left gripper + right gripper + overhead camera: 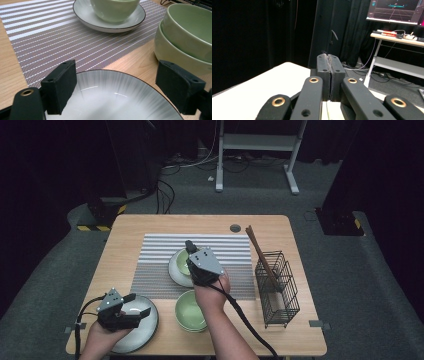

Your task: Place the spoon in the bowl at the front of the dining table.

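My left gripper (pixel 139 304) hovers open over a grey-white plate (pixel 145 331) at the table's front left. In the left gripper view its jaws (pixel 120 85) stand wide apart on either side of that plate's (pixel 112 100) far rim. My right gripper (pixel 190 246) sits above a green bowl (pixel 182 263) that rests on a small white plate (pixel 173 270) on the striped placemat (pixel 150 270). In the right gripper view the jaws (pixel 330 62) are pressed together with nothing seen between them, tilted up toward the room.
Two stacked green bowls (pixel 190 312) stand at the front centre, right of the grey-white plate. A black wire basket (pixel 277 290) with brown chopsticks (pixel 257 250) leaning in it stands on the right of the wooden table (pixel 125 235).
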Demonstrator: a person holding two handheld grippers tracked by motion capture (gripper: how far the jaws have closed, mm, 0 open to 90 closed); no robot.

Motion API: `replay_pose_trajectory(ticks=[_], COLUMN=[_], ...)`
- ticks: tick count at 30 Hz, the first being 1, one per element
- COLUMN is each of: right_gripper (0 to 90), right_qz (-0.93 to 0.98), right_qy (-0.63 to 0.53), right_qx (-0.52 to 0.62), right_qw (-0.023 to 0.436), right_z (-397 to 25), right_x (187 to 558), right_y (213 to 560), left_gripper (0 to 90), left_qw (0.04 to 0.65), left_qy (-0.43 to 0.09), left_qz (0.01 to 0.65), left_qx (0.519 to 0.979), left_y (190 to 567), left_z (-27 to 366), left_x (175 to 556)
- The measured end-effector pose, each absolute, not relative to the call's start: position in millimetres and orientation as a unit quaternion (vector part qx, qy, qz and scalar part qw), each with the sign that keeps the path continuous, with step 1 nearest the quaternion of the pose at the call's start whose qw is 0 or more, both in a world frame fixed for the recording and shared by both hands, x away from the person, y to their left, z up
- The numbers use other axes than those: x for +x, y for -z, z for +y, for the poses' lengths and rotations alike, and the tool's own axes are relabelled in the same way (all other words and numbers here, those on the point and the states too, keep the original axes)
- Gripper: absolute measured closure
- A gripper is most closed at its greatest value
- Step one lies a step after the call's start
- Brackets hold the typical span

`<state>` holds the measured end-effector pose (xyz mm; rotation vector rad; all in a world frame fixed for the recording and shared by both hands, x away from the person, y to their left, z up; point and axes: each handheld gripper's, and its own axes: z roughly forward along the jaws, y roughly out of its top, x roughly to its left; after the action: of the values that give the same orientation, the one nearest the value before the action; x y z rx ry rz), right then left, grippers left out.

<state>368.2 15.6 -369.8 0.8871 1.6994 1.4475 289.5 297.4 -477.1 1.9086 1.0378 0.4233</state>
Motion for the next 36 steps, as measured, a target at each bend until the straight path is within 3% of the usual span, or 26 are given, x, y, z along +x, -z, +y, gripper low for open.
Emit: replay_pose_trajectory(ticks=[36], right_gripper=[88.5], right_qz=[0.687], right_qy=[-0.543], right_qx=[0.358], right_qw=[0.325], right_z=[9.8], right_x=[364.2], right_y=[414.4], left_gripper=[17.7], left_qw=[0.447], left_qy=[-0.172], left_qz=[0.419], left_qx=[0.771], left_y=[476.6], left_z=[297.9], left_x=[288.7])
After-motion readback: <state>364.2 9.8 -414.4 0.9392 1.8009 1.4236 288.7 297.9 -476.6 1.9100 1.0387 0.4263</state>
